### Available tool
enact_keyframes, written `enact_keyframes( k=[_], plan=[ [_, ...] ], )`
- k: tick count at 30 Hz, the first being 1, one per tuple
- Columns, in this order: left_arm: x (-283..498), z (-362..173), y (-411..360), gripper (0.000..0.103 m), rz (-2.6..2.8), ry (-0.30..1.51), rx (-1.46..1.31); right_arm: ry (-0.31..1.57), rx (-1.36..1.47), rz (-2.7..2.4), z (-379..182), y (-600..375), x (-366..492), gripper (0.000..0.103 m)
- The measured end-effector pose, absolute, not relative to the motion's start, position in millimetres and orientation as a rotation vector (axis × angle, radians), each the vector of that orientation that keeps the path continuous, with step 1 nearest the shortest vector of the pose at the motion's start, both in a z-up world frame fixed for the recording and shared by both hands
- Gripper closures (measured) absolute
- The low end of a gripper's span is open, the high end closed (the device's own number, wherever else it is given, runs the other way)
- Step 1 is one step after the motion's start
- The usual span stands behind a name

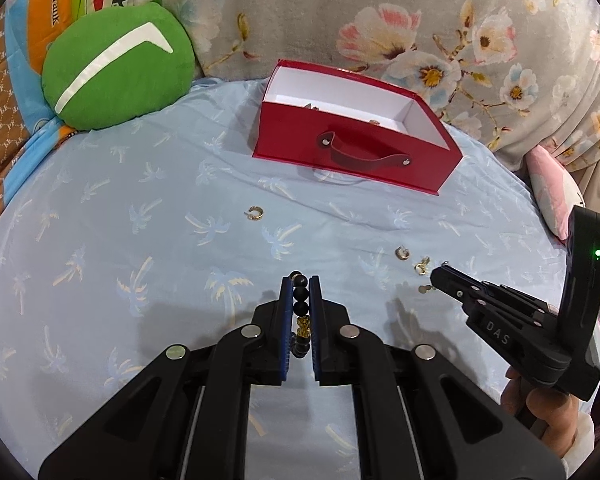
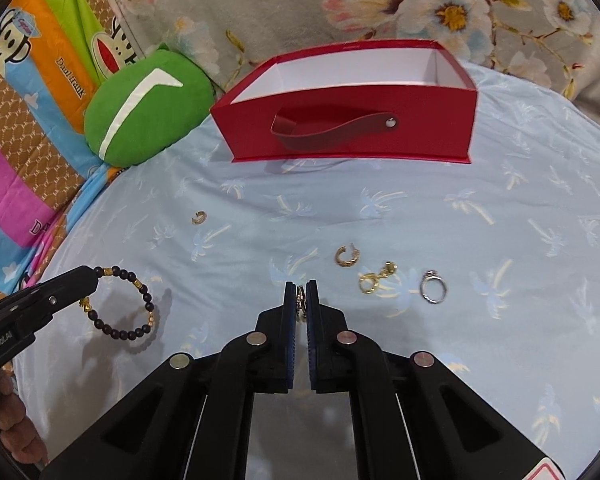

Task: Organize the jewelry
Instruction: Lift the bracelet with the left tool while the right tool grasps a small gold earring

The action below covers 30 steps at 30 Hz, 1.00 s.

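My left gripper [image 1: 301, 280] is shut on a black bead bracelet [image 1: 301, 300] with gold beads; in the right wrist view the bracelet [image 2: 124, 304] hangs from it just above the sheet. My right gripper [image 2: 300, 284] is shut on a small gold earring [image 2: 301, 300]. A red open box [image 1: 356, 152] with a strap handle stands at the back and holds a few small gold pieces [image 1: 312, 107]. On the sheet lie a gold hoop [image 2: 347, 256], a gold drop earring [image 2: 374, 278], a silver ring [image 2: 433, 286] and a gold hoop [image 2: 198, 217] further left.
A light blue palm-print sheet [image 1: 140, 200] covers the bed. A green round cushion [image 1: 118, 66] lies at the back left beside colourful cartoon bedding [image 2: 28, 120]. A grey floral blanket [image 1: 420, 20] rises behind the box. A pink pillow [image 1: 552, 192] is at the right.
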State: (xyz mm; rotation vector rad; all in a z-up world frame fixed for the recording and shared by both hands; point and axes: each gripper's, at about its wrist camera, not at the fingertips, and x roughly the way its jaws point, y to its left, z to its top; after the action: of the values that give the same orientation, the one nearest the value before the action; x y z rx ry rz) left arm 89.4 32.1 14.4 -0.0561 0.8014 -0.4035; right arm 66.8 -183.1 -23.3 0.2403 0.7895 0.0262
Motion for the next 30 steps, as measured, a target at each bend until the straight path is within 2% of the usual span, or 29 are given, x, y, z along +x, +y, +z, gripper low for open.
enact_keyframes(
  k=[14,30],
  plan=[
    [72.8,61.3,25.4,0.096,-0.440,0.720,-0.028,0.709,0.249,-0.032,17.6,-213.8,30.4,0.099],
    [102.7,122.8,10.0,0.096,-0.445,0.645,-0.017,0.636,0.258,-0.067,71.6,-249.4,54.6,0.099]
  ],
)
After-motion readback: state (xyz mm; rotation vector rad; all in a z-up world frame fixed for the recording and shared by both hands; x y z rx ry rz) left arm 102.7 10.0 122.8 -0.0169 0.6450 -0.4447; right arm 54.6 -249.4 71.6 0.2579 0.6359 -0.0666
